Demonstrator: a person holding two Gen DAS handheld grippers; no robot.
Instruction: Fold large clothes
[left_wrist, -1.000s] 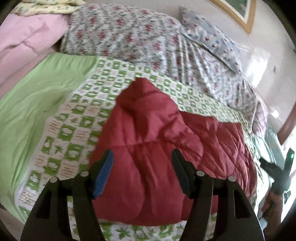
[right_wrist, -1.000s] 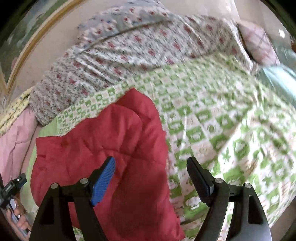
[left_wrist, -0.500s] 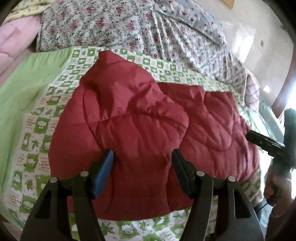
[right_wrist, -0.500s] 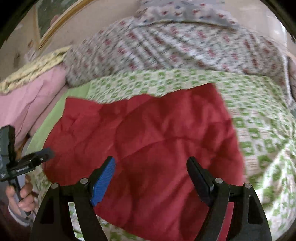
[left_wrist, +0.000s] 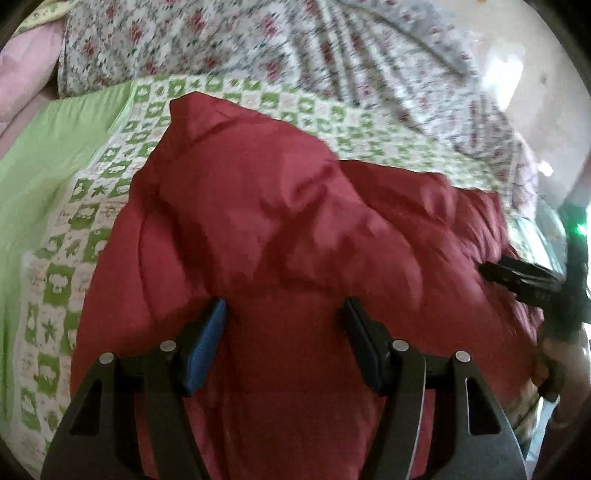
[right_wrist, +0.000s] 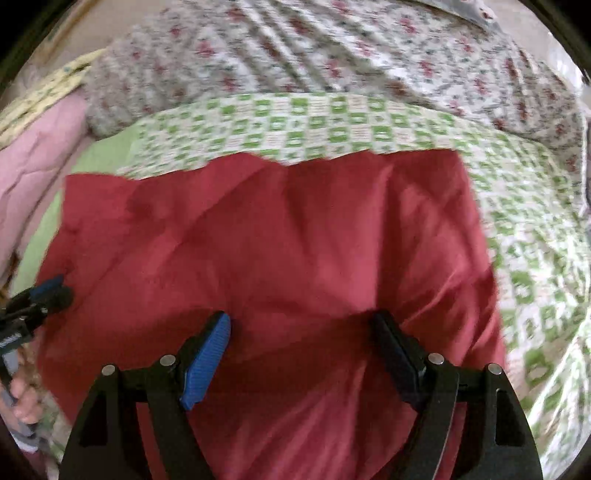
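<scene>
**Red padded jacket flat on bed, both grippers over it with jaws apart**

Left wrist view: red padded jacket (left_wrist: 280, 236) lies on the green-and-white checked bedspread (left_wrist: 66, 266). A puffed-up section with a pointed far tip, possibly the hood, sits on top of the jacket's flatter part; only this view shows it. The left gripper (left_wrist: 282, 332) is over the jacket's near edge, jaws spread, nothing between them. The right gripper (left_wrist: 517, 275) shows at the jacket's right edge, held in a hand (left_wrist: 557, 354); its jaw state can't be told from here, motion blur.

Right wrist view: the jacket (right_wrist: 280, 258) looks like a flat, creased panel with a fairly straight far edge and a squared far-right corner. The right gripper (right_wrist: 301, 343) is over it, jaws apart, holding nothing; whether the tips touch the fabric, can't tell. The left gripper (right_wrist: 44, 291) is at the jacket's left edge, with fingers (right_wrist: 22, 402) of the person's hand below it.

Surface and room: beyond the jacket, the bedspread (right_wrist: 535, 229) meets a floral red-on-white quilt (left_wrist: 236, 44) piled along the far side. A plain green sheet (left_wrist: 48, 155) is left of the jacket, pink bedding (right_wrist: 33, 166) further left. A pale wall (left_wrist: 535, 85) shows beyond the quilt.

Orientation: the jacket's long axis runs roughly left-right between the two grippers. The pointed tip faces away from the left gripper, toward the floral quilt.
</scene>
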